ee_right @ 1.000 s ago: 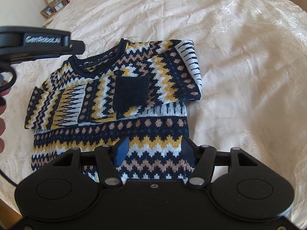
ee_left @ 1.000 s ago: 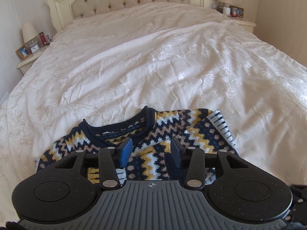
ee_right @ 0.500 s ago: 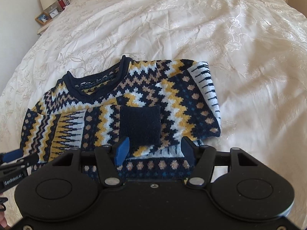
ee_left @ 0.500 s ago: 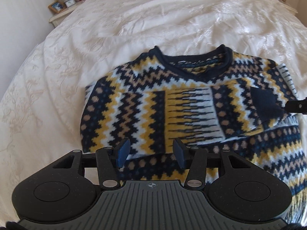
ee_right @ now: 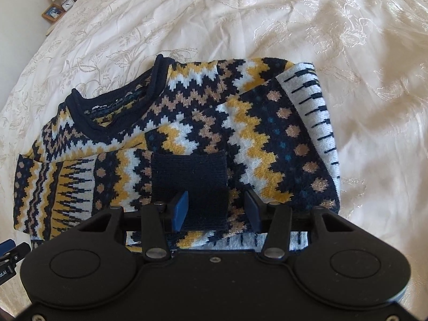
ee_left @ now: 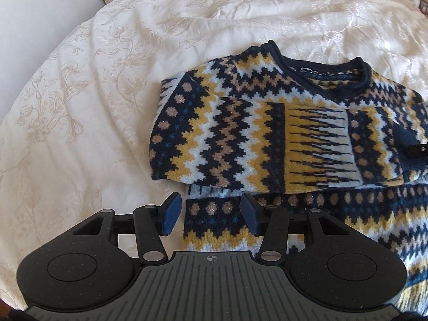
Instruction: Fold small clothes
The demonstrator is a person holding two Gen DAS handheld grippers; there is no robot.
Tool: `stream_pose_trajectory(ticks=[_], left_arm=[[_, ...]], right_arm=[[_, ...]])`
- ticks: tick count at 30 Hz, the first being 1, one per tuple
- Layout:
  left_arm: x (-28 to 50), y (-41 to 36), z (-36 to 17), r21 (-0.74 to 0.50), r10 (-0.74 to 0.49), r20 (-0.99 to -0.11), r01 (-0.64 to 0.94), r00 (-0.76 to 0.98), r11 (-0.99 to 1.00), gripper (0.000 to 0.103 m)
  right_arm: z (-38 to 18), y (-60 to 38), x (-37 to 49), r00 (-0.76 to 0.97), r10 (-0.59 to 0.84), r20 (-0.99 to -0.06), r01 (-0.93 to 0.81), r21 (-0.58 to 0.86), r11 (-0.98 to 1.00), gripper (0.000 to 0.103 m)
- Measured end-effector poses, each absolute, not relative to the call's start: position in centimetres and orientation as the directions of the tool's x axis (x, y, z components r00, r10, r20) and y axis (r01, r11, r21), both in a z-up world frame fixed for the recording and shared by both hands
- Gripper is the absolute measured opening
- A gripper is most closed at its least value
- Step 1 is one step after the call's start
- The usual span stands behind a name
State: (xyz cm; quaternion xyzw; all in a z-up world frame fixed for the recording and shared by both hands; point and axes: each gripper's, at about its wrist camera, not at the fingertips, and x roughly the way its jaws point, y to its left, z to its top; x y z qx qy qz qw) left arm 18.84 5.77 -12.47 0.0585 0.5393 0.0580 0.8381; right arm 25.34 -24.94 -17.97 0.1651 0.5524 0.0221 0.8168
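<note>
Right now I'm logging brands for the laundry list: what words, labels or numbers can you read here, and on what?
Neck label inside the sweater collar: pale print, too small and blurred to read.
Left gripper, at the right wrist view's edge: white lettering cut off by the frame, not readable.
Clock on the bedside table: face too small to read.
Nothing else carries text.

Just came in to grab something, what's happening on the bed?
A person is folding a patterned sweater on the bed with a handheld gripper in each hand. Both sleeves are already folded across the chest. The left gripper is open over the sweater's lower left edge, the right gripper open above the dark cuff. Neither holds anything.
</note>
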Motion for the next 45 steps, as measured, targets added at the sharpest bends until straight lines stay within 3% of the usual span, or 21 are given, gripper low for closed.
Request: stream_pose_trajectory(ticks=[2, 3, 4, 9, 18, 23, 26, 28, 32, 35, 37, 39, 42, 44, 45], left_arm=[[19.0, 5.9, -12.4, 0.163, 0.165, -0.897, -0.041, 0.409, 0.986, 0.048], [19.0, 6.0, -12.4, 0.164, 0.167, -0.897, -0.044, 0.408, 0.986, 0.048], [19.1, 6.1, -12.4, 0.164, 0.168, -0.897, -0.045, 0.408, 0.985, 0.048], [19.3, 6.0, -12.3, 0.171, 0.174, -0.896, -0.044, 0.409, 0.984, 0.048], [19.8, 6.3, -11.3, 0.171, 0.170, -0.880, -0.038, 0.443, 0.984, 0.048], [21.0, 6.4, -10.8, 0.169, 0.166, -0.868, -0.037, 0.468, 0.985, 0.048], [22.0, 6.4, -10.9, 0.168, 0.164, -0.865, -0.033, 0.474, 0.985, 0.048], [22.5, 6.3, -11.0, 0.171, 0.164, -0.865, -0.029, 0.475, 0.985, 0.048], [23.0, 6.3, -11.2, 0.171, 0.164, -0.867, -0.028, 0.471, 0.985, 0.048], [23.0, 6.4, -11.6, 0.168, 0.165, -0.875, -0.035, 0.455, 0.985, 0.048], [22.8, 6.6, -11.7, 0.165, 0.165, -0.878, -0.039, 0.450, 0.985, 0.048], [22.6, 6.6, -11.7, 0.167, 0.168, -0.879, -0.042, 0.446, 0.985, 0.048], [22.2, 6.9, -11.8, 0.169, 0.174, -0.881, -0.050, 0.439, 0.984, 0.048], [22.1, 7.2, -11.9, 0.168, 0.177, -0.884, -0.058, 0.433, 0.984, 0.048], [22.0, 7.3, -11.9, 0.167, 0.178, -0.884, -0.062, 0.432, 0.984, 0.048]], right_arm=[[-18.0, -24.9, 25.5, 0.385, 0.228, -0.894, 0.145, 0.302, 0.942, 0.055], [-18.0, -24.8, 25.6, 0.383, 0.232, -0.894, 0.138, 0.304, 0.943, 0.049], [-17.9, -24.8, 25.8, 0.375, 0.239, -0.896, 0.125, 0.304, 0.945, 0.031], [-16.3, -24.3, 25.9, 0.390, 0.191, -0.901, 0.091, 0.244, 0.966, 0.009], [-9.8, -26.2, 25.0, 0.538, 0.223, -0.813, 0.065, 0.304, 0.950, 0.004], [-10.6, -28.5, 25.1, 0.527, 0.102, -0.844, 0.157, 0.214, 0.964, 0.003], [-12.3, -30.2, 25.3, 0.462, 0.142, -0.875, 0.189, 0.254, 0.949, 0.005], [-13.0, -30.5, 25.1, 0.451, 0.178, -0.874, 0.185, 0.287, 0.940, 0.017], [-14.4, -29.0, 25.3, 0.418, 0.187, -0.889, 0.157, 0.273, 0.949, 0.022], [-15.9, -27.9, 25.6, 0.391, 0.219, -0.894, 0.155, 0.298, 0.942, 0.037], [-16.7, -27.2, 25.8, 0.383, 0.231, -0.894, 0.155, 0.309, 0.938, 0.054], [-17.3, -26.6, 26.0, 0.381, 0.221, -0.898, 0.152, 0.297, 0.943, 0.058], [-18.0, -25.9, 26.4, 0.372, 0.214, -0.903, 0.148, 0.286, 0.947, 0.060], [-17.9, -25.6, 26.4, 0.378, 0.223, -0.898, 0.137, 0.292, 0.946, 0.054], [-17.8, -25.3, 26.4, 0.375, 0.223, -0.900, 0.121, 0.286, 0.951, 0.032]])
